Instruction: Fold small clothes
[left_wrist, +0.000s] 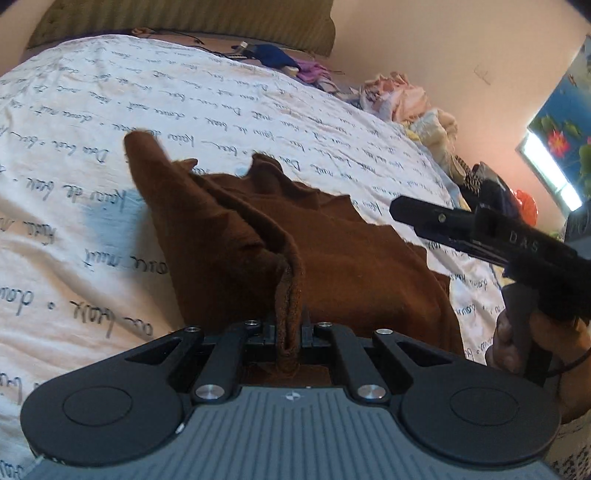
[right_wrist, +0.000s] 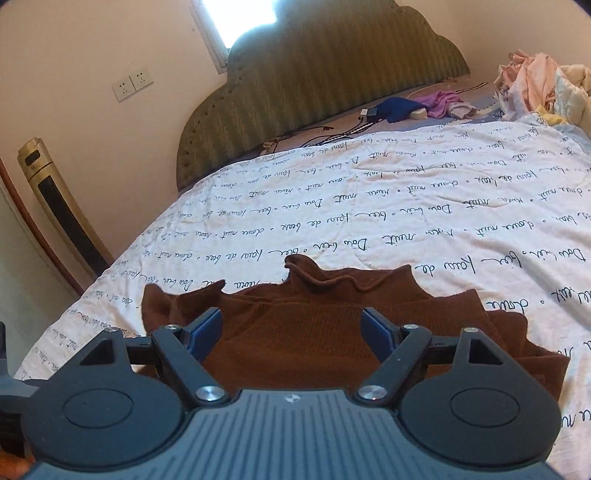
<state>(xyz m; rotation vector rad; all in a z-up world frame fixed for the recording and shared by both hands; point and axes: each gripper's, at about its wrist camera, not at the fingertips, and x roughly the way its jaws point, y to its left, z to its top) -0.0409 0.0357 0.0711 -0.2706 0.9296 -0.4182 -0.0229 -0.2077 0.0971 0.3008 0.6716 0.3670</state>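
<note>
A brown knitted garment (left_wrist: 351, 266) lies on the white bedspread with black handwriting (left_wrist: 110, 110). My left gripper (left_wrist: 290, 328) is shut on a bunched edge of it, and a fold of the brown cloth rises from the jaws toward the upper left. The right gripper shows in the left wrist view as a black bar (left_wrist: 480, 232) held by a hand (left_wrist: 509, 343) at the right. In the right wrist view the right gripper (right_wrist: 291, 328) stands open just above the brown garment (right_wrist: 295, 332), blue pads (right_wrist: 207, 328) wide apart with nothing pinched.
A green padded headboard (right_wrist: 314, 74) closes the far end of the bed. Blue and purple clothes (right_wrist: 417, 103) and cables lie near it. A heap of pale clothes (right_wrist: 535, 85) sits at the bed's right side. A gold tower fan (right_wrist: 55, 206) stands left of the bed.
</note>
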